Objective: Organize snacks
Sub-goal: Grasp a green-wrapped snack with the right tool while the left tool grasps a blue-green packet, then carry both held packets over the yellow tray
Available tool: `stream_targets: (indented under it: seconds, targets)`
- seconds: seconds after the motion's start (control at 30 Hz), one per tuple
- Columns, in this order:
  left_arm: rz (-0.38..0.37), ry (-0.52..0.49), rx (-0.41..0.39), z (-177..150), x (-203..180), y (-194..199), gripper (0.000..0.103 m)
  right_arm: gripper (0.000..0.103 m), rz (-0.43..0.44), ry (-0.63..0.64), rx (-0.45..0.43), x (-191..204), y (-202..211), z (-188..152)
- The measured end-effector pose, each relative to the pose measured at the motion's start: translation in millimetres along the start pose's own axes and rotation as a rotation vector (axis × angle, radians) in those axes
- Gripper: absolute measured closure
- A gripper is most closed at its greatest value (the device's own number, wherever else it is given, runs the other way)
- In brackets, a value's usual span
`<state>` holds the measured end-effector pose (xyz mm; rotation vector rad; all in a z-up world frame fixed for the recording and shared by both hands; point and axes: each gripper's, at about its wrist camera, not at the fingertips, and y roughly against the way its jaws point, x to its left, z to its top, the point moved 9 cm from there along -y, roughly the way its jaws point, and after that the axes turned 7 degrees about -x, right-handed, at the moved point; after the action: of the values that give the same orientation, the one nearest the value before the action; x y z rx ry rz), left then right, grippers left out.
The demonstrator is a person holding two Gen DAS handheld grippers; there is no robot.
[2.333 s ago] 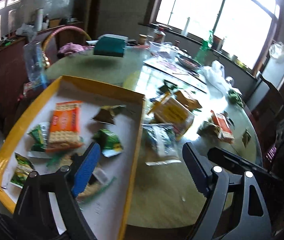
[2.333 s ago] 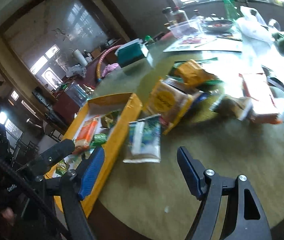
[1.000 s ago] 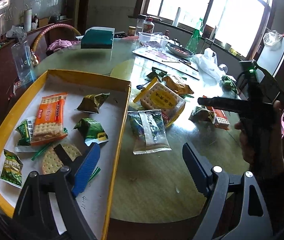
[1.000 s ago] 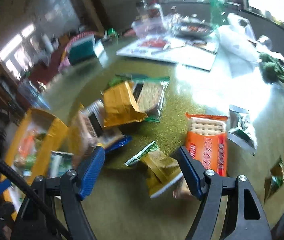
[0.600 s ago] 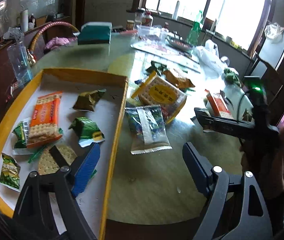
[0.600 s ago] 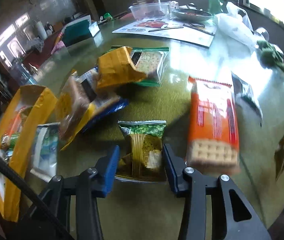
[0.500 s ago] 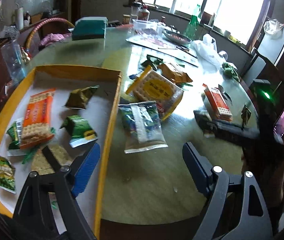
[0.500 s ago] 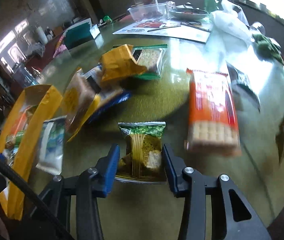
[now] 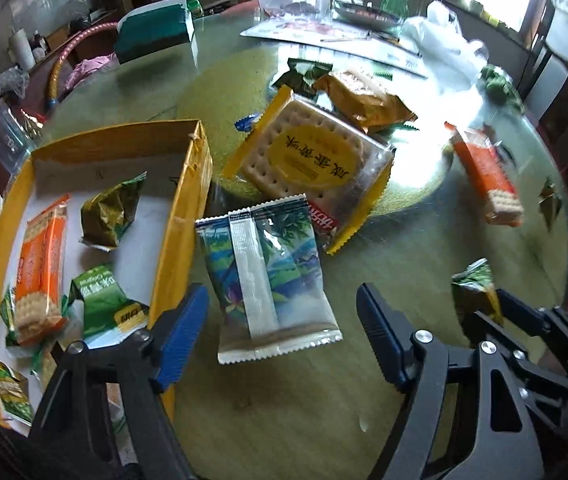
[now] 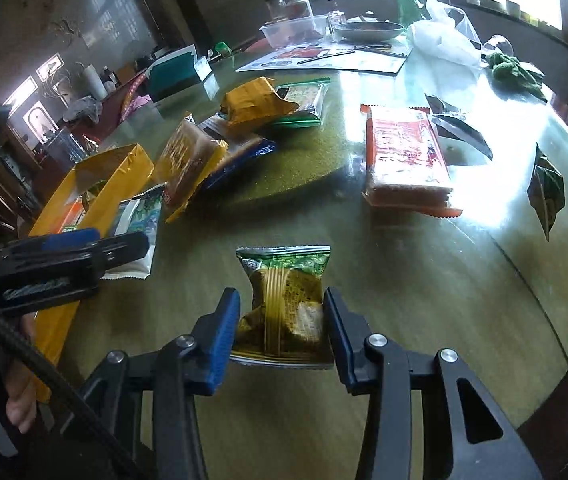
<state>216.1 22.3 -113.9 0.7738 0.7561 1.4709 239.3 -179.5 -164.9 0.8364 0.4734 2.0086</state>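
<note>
A blue-and-white packet lies flat on the table beside the yellow tray. My left gripper straddles the packet's near end, and its jaws are closing with gaps still on both sides. My right gripper is shut on a green-and-gold snack packet, which sticks out forward between the blue pads. In the left wrist view that packet and the right gripper show at the lower right. The left gripper appears at the left of the right wrist view.
A large yellow cracker pack, an orange-yellow bag and an orange cracker pack lie on the round glass table. The tray holds an orange cracker pack and several green packets. A teal box stands farther back.
The right gripper went from open around the green-and-gold packet to shut on it and drew back from the orange pack. The left gripper moved forward and down over the blue-and-white packet.
</note>
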Motion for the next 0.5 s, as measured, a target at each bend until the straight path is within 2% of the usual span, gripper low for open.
stream_targets:
  seconds: [0.1,0.17,0.2,0.33,0.5]
  targets:
    - [0.033,0.015,0.052,-3,7,-14,0.027,0.060,0.009,-0.004,-0.001,0,1,0]
    - [0.057,-0.006,0.046,-4,6,-18,0.029,0.060,0.014,-0.008,-0.003,0,1,0]
    - [0.059,-0.008,0.048,-4,6,-18,0.034,0.060,0.016,-0.009,-0.004,0,1,0]
    - [0.047,-0.025,0.019,-9,2,-10,0.042,0.060,0.018,-0.005,-0.005,0,1,-1]
    - [-0.024,-0.126,0.007,-40,-19,14,0.044,0.060,0.017,0.007,-0.003,2,2,-3]
